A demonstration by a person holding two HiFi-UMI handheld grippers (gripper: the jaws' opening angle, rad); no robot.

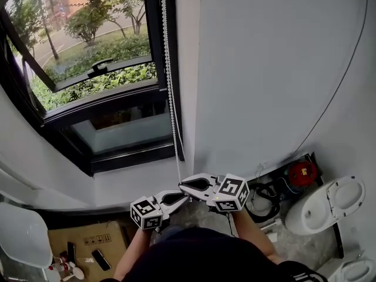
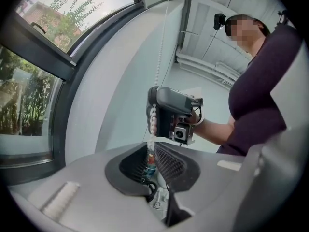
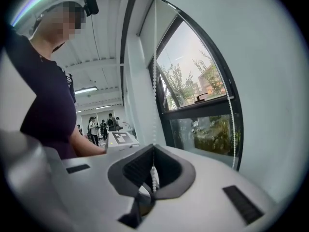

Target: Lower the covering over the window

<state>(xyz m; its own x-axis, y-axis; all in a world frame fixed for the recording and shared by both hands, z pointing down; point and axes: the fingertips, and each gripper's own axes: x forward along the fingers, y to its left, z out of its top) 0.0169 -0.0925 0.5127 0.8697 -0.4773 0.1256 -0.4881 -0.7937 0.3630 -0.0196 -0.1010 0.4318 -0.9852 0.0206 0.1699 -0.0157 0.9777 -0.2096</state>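
1. Head view: overhead, steeply down; window point(image 1: 88, 57) upper left.
2. Left gripper view: close, tilted up, facing right hand-held gripper point(image 2: 153, 121).
3. Right gripper view: close, toward window; bead cord point(image 3: 154, 129) in all three.

Floor point(image 1: 292, 235): grey and speckled, meeting the white wall under the window point(image 1: 88, 51).
Left side: a flat cardboard box point(image 1: 88, 239) lies on the floor, just beside a white rounded shell point(image 1: 22, 235).
On the box: a black phone point(image 1: 101, 259) and a second dark flat item point(image 1: 71, 251), near each other but apart.
Right side: a red round device point(image 1: 302, 173) and a tangle of black cables point(image 1: 265, 196) by the wall.
Far right: two white moulded shells point(image 1: 326, 204), what they are unclear.
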